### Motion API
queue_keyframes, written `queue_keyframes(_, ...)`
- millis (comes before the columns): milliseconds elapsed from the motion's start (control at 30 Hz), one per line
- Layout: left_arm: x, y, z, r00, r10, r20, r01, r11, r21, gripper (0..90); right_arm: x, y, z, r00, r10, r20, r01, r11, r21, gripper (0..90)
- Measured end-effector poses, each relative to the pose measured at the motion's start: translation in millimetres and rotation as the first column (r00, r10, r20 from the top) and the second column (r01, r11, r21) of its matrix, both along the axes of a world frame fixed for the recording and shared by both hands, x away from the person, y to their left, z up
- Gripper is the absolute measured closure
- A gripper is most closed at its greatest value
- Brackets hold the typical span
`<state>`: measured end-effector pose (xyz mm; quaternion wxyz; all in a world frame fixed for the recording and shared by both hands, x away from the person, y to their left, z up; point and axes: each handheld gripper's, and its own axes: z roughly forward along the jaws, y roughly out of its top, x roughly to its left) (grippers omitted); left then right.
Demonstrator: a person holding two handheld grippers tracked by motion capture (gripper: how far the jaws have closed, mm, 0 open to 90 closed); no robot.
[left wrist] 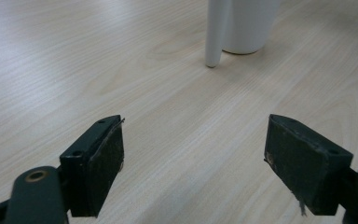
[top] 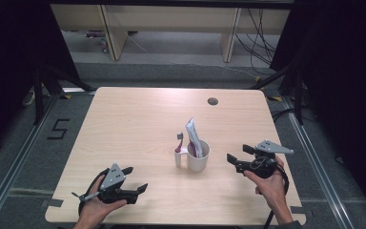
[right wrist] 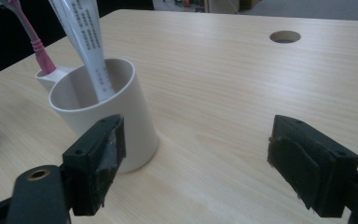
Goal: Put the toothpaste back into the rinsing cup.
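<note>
Two grippers are hovering over the table [top: 138, 109], both with jaws spread wide and gripping nothing. The white cup [top: 198, 156] is standing upright near the table's middle, between the two tools, and the right gripper [top: 236, 156] is sitting just beside it while the left gripper [top: 136, 179] is waiting well apart at the near left. That closeness is what the coming move is turning on: from the right gripper the cup is lying to the left and slightly ahead, and in the right gripper view the cup [right wrist: 103, 114] is showing behind the left-hand jaw rather than between the two, so the tool would probably be needing a sideways shift before closing on anything.

The cup is looking plain, smooth and cylindrical, with a small side holder [top: 178, 157] joined to its left wall. A pink toothbrush [top: 178, 141] is standing in that holder, bristles up, its long axis near vertical. A white toothpaste tube [top: 193, 138] with pink printing is leaning inside the cup, its top tilting toward the far left. From the left gripper view, the cup's base [left wrist: 251, 28] and the holder's foot [left wrist: 214, 35] are showing far ahead, slightly right of centre.
</note>
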<state>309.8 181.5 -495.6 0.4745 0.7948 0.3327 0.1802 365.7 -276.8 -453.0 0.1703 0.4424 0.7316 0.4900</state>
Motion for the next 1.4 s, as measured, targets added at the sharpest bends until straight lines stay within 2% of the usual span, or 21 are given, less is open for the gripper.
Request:
queue_keyframes(67, -0.2, -0.2, 0.1, 1.0, -0.001, 0.002, 0.001, 1.0, -0.002, 19.6, -3.1, -1.6, -2.9, 0.9999, -0.013, -0.007, 0.013, 0.9996, 0.024, 19.6)
queue_keyframes(267, -0.2, 0.1, -0.1, 1.0, -0.001, 0.002, 0.001, 1.0, 0.006, 19.6, -10.9, -13.4, -9.4, 0.9996, -0.026, -0.01, 0.026, 0.9995, -0.018, 19.2)
queue_keyframes(300, -0.3, -0.1, -0.1, 1.0, -0.001, 0.001, 0.001, 1.0, 0.005, 19.6, -13.5, -12.9, -10.7, 0.9991, -0.034, -0.026, 0.034, 0.9994, 0.01, 19.2)
queue_keyframes(333, -0.5, -0.7, -0.4, 1.0, 0.0, -0.001, 0.0, 1.0, -0.003, 19.6, -13.0, -16.1, -12.5, 0.9995, -0.028, -0.014, 0.028, 0.9995, -0.016, 19.1)
queue_keyframes(367, -0.7, -0.4, 0.2, 1.0, -0.001, 0.0, 0.001, 1.0, 0.007, 19.6, -17.4, -14.4, -12.6, 0.9979, -0.048, -0.042, 0.049, 0.9988, 0.008, 18.8)
queue_keyframes(400, -0.7, -0.4, 0.2, 1.0, -0.001, 0.0, 0.001, 1.0, 0.006, 19.6, -16.8, -18.0, -14.0, 0.9991, -0.036, -0.021, 0.035, 0.9991, -0.022, 18.6)
queue_keyframes(433, -0.8, -0.3, 0.3, 1.0, -0.002, 0.001, 0.002, 1.0, 0.007, 19.6, -19.6, -17.1, -15.0, 0.9982, -0.049, -0.035, 0.048, 0.9987, -0.015, 18.6)
queue_keyframes(500, -1.2, -0.4, 0.3, 1.0, 0.002, -0.001, -0.002, 1.0, 0.004, 19.6, -20.3, -19.7, -17.9, 0.999, -0.045, -0.007, 0.045, 0.9984, -0.036, 18.6)
queue_keyframes(633, -1.4, -0.1, -0.5, 1.0, 0.003, -0.004, -0.003, 1.0, 0.0, 19.6, -27.0, -18.1, -21.3, 0.9985, -0.04, -0.038, 0.04, 0.9992, -0.003, 18.6)
queue_keyframes(667, -1.6, 0.0, -0.1, 1.0, 0.004, -0.004, -0.004, 1.0, 0.003, 19.6, -26.1, -19.5, -23.2, 0.9996, -0.023, -0.015, 0.023, 0.9994, -0.024, 18.5)
queue_keyframes(700, -1.5, 0.2, 0.1, 1.0, 0.002, -0.002, -0.002, 1.0, 0.006, 19.6, -30.4, -17.2, -22.7, 0.9972, -0.039, -0.064, 0.039, 0.9992, -0.001, 18.5)
queue_keyframes(733, -1.7, 0.1, -0.1, 1.0, 0.005, -0.003, -0.005, 1.0, 0.004, 19.6, -28.7, -19.5, -24.2, 0.9996, -0.017, -0.023, 0.016, 0.9994, -0.029, 18.5)
queue_keyframes(767, -1.7, 0.2, -0.2, 1.0, 0.005, -0.003, -0.005, 1.0, 0.004, 19.6, -30.4, -17.5, -25.4, 0.9988, -0.031, -0.039, 0.031, 0.9994, -0.017, 18.5)
queue_keyframes(867, -1.4, 0.6, -0.6, 1.0, 0.005, -0.003, -0.005, 0.9999, 0.009, 19.6, -33.3, -19.7, -26.1, 0.9989, -0.025, -0.04, 0.023, 0.9983, -0.053, 18.5)
queue_keyframes(967, -1.4, 0.6, -0.7, 1.0, 0.004, -0.003, -0.004, 1.0, 0.002, 19.6, -38.0, -18.5, -28.0, 0.9972, -0.03, -0.068, 0.028, 0.9989, -0.039, 18.5)
queue_keyframes(1000, -1.4, 0.6, -0.7, 1.0, 0.005, -0.004, -0.005, 1.0, 0.003, 19.6, -37.8, -21.0, -28.7, 0.9987, -0.019, -0.047, 0.016, 0.9974, -0.07, 18.5)
queue_keyframes(1033, -1.5, 0.7, -0.6, 1.0, 0.005, -0.005, -0.005, 1.0, 0.006, 19.6, -40.2, -18.5, -30.0, 0.9966, -0.035, -0.074, 0.032, 0.9986, -0.041, 18.5)
queue_keyframes(1067, -1.6, 0.5, -0.7, 1.0, 0.005, -0.008, -0.005, 1.0, 0.008, 19.6, -39.6, -21.2, -30.8, 0.9987, -0.019, -0.047, 0.016, 0.9974, -0.07, 18.4)
queue_keyframes(1267, -1.7, 0.4, -1.1, 0.9999, 0.009, -0.007, -0.009, 0.9999, 0.014, 19.6, -46.7, -21.8, -34.8, 0.9974, -0.025, -0.067, 0.019, 0.9951, -0.097, 17.5)
queue_keyframes(1333, -1.8, 0.4, -1.1, 0.9999, 0.01, -0.007, -0.01, 0.9999, 0.014, 19.6, -51.0, -19.9, -36.0, 0.9939, -0.036, -0.104, 0.026, 0.9951, -0.095, 16.2)
queue_keyframes(1400, -1.6, 0.5, -1.2, 0.9999, 0.009, -0.007, -0.009, 0.9998, 0.016, 19.6, -51.5, -23.5, -37.3, 0.9978, -0.004, -0.065, -0.005, 0.9911, -0.133, 16.3)
